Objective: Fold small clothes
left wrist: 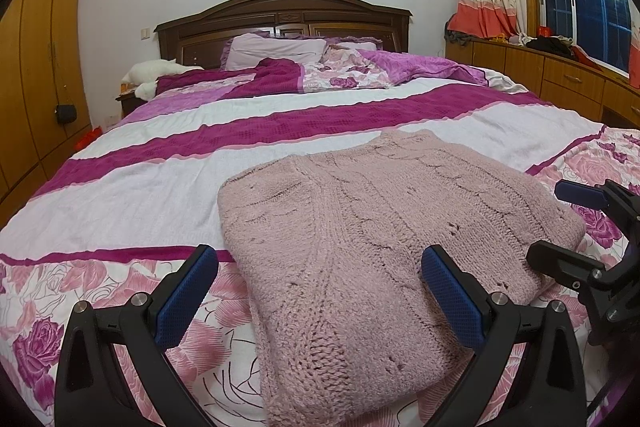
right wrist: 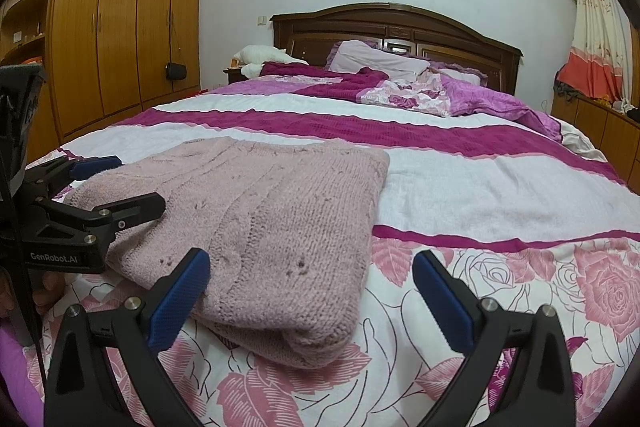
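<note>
A dusty-pink knitted sweater (left wrist: 380, 239) lies folded into a thick rectangle on the near end of the bed, also seen in the right wrist view (right wrist: 272, 227). My left gripper (left wrist: 320, 283) is open, its blue-padded fingers spread over the sweater's near left part, holding nothing. My right gripper (right wrist: 312, 287) is open too, straddling the sweater's near right corner without gripping it. Each gripper shows in the other's view: the right gripper (left wrist: 560, 223) at the sweater's right edge, the left gripper (right wrist: 132, 183) at its left edge.
The bed (left wrist: 120, 187) has a white, magenta and rose-print cover, with pillows (left wrist: 276, 51) and a bunched quilt (left wrist: 420, 67) by the dark headboard. A wooden wardrobe (right wrist: 120, 27) stands left, low cabinets (left wrist: 560, 75) and a window right. A hand (right wrist: 44, 291) holds the left gripper.
</note>
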Motion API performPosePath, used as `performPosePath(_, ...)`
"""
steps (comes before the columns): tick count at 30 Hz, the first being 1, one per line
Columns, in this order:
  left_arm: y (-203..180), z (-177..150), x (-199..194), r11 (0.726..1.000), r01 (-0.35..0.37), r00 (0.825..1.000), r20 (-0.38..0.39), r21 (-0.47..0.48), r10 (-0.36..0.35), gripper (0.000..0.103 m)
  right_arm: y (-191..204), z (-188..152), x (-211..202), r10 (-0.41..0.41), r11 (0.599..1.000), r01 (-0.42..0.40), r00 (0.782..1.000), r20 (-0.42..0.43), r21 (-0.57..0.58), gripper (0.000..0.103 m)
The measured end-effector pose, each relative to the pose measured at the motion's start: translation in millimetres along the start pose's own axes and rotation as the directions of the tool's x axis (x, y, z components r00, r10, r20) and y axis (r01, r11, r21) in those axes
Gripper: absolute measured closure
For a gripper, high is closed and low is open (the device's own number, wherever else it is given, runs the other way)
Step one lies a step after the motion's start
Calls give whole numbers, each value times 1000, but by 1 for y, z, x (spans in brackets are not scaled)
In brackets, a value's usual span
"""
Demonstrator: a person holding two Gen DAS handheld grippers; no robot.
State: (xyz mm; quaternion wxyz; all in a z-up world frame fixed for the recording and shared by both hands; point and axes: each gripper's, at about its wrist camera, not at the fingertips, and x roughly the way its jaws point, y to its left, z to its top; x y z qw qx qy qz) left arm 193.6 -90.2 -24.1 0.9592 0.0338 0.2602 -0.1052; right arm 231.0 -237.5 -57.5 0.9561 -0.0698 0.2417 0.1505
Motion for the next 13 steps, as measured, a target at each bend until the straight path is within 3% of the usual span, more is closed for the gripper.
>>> performPosePath(13,0,-3,2,1000,-10,1000,1,3,10,19,-5,-3,3,1,1000,-1,1000,-8,-4,0)
